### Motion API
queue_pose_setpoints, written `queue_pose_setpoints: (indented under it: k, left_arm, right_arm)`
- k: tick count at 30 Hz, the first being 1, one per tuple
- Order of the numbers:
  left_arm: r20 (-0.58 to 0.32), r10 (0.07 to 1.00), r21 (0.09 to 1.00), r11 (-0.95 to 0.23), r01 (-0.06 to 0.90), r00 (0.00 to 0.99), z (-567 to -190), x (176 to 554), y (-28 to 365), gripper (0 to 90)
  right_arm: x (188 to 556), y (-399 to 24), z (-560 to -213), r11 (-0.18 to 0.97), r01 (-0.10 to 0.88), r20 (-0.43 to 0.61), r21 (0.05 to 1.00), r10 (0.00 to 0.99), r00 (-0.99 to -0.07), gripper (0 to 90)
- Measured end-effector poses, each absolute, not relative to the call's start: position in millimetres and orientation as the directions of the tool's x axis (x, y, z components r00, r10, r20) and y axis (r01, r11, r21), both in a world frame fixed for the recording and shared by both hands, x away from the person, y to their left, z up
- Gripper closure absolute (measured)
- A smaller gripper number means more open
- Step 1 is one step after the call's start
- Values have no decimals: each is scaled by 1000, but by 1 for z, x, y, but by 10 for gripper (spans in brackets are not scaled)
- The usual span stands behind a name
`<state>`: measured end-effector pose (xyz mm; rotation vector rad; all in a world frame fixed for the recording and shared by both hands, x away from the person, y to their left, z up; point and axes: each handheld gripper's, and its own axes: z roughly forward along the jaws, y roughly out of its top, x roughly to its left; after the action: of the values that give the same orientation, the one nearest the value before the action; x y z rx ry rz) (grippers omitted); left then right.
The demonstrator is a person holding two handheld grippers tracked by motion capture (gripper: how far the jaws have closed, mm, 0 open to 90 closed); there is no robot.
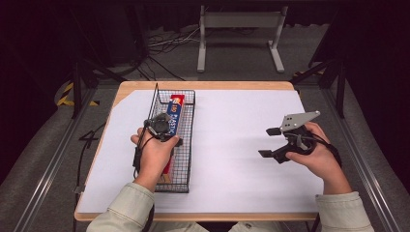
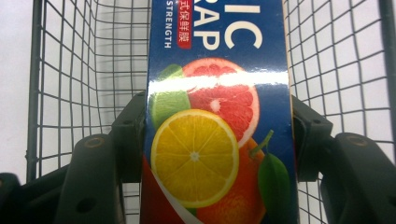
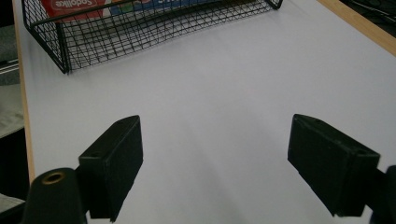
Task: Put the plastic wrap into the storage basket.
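Observation:
A long blue plastic wrap box [image 1: 175,112] with citrus fruit printed on it [image 2: 219,93] lies lengthwise in a black wire basket [image 1: 189,145] on the left half of the table. My left gripper [image 1: 162,128] reaches down into the basket. Its two jaws press on the box's long sides, so my left gripper [image 2: 217,135] is shut on the box. My right gripper [image 1: 267,142] is held over the white sheet at the right, pointing left. In its own view my right gripper [image 3: 215,158] stands open with bare sheet between the jaws. Farther off there are the basket [image 3: 116,32] and one end of the box [image 3: 74,4].
A white sheet [image 1: 232,145] covers the wooden table, whose edge [image 1: 203,85] shows at the far side. Behind the table a grey metal stand [image 1: 239,29] and cables lie on the floor. Dark frame rails run along both sides.

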<state>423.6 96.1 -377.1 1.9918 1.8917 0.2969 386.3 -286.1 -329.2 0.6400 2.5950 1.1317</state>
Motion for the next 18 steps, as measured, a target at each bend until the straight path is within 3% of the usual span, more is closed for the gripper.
queue_pose_setpoints:
  k: [18]
  left_arm:
    - [-105, 988, 369, -64, 927, 110, -389, 427, 94, 362]
  right_arm:
    - [388, -287, -332, 608, 296, -43, 736, 479, -877, 176]
